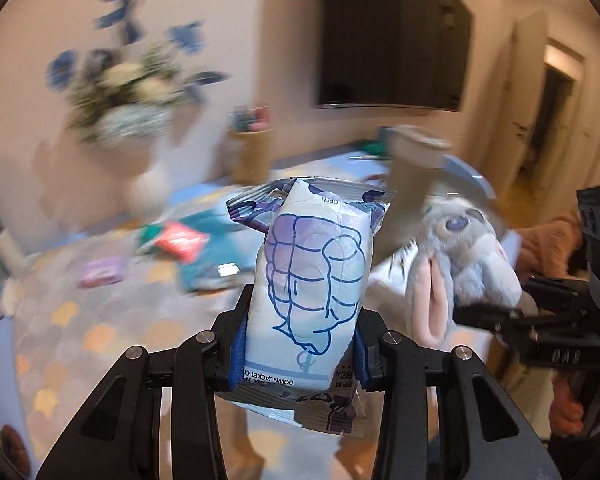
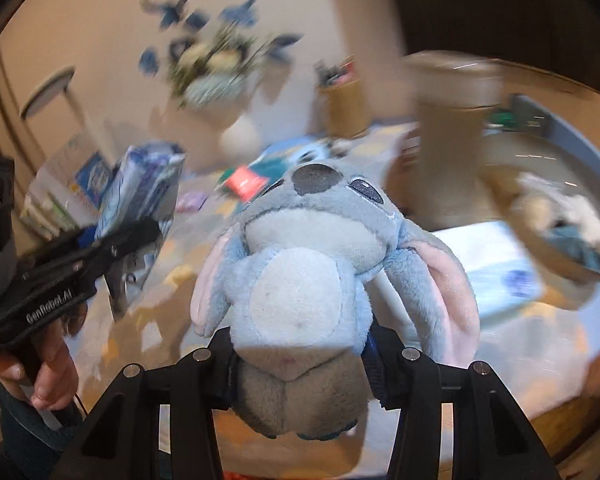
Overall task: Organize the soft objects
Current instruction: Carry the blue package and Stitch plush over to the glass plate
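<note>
Left wrist view first: my left gripper is clamped on a wipes pack, which stands upright between the blue pads, held up off the bench. I read "OPEN" and "DOWN JACKET" on its wrapper. Just to its right I see the plush toy, grey-blue with pink-lined ears, pinched in my right gripper.

From the right wrist view, that gripper squeezes the plush toy around its lower body, face tilted up and away from the lens. My left gripper shows at the left with the wipes pack.

Both views blur heavily. The bench carries a pale blue cloth with yellow and orange spots. Toward its far edge stand a white vase of blue and white flowers and a wooden holder with pens. A red packet, a purple packet and teal items lie in the middle. A grey-rimmed basket sits near the right edge with soft items inside. Behind is a cream wall with a dark screen, and a doorway at the right.
</note>
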A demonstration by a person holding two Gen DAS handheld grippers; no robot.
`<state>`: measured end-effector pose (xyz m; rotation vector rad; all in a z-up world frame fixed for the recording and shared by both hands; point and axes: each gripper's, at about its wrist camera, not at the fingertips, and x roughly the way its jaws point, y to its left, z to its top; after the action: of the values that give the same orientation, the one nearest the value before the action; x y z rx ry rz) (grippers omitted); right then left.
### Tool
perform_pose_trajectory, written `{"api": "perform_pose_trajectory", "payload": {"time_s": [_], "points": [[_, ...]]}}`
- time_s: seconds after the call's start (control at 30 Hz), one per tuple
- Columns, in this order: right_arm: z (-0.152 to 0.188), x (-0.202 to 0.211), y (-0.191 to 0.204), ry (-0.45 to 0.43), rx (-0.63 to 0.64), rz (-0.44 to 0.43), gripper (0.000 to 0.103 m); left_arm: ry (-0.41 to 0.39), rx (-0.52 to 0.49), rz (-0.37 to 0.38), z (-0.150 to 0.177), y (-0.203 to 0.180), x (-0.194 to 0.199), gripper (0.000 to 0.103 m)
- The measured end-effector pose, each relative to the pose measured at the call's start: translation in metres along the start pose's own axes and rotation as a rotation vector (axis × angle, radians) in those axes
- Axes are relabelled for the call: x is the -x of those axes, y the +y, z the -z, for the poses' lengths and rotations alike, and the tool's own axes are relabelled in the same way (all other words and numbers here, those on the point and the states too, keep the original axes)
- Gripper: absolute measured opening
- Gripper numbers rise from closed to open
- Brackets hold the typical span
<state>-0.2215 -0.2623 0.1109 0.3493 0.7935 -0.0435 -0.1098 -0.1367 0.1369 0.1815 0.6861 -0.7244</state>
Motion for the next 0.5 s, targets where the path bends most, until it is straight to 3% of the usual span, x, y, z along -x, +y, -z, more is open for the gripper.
{"api": "perform_pose_trajectory", "payload": {"time_s": [0.1, 0.23, 0.37, 0.5], "points": [[-0.001, 0.036, -0.043, -0.047, -0.075, 0.061, 0.048, 0.019, -0.057, 0.095, -0.013, -0.045, -0.013, 0.038], [0.000, 0.068, -0.099, -0.095, -0.173, 0.168, 0.048, 0.080, -0.100, 0.279, -0.035, -0.105, -0.040, 0.038], [-0.006, 0.097, -0.157, -0.162, -0.251, 0.256, 0.048, 0.085, -0.154, 0.334, -0.065, -0.158, -0.061, 0.038], [-0.037, 0.114, -0.199, -0.208, -0.285, 0.318, 0.048, 0.093, -0.130, 0.359, -0.095, -0.196, -0.088, 0.038]]}}
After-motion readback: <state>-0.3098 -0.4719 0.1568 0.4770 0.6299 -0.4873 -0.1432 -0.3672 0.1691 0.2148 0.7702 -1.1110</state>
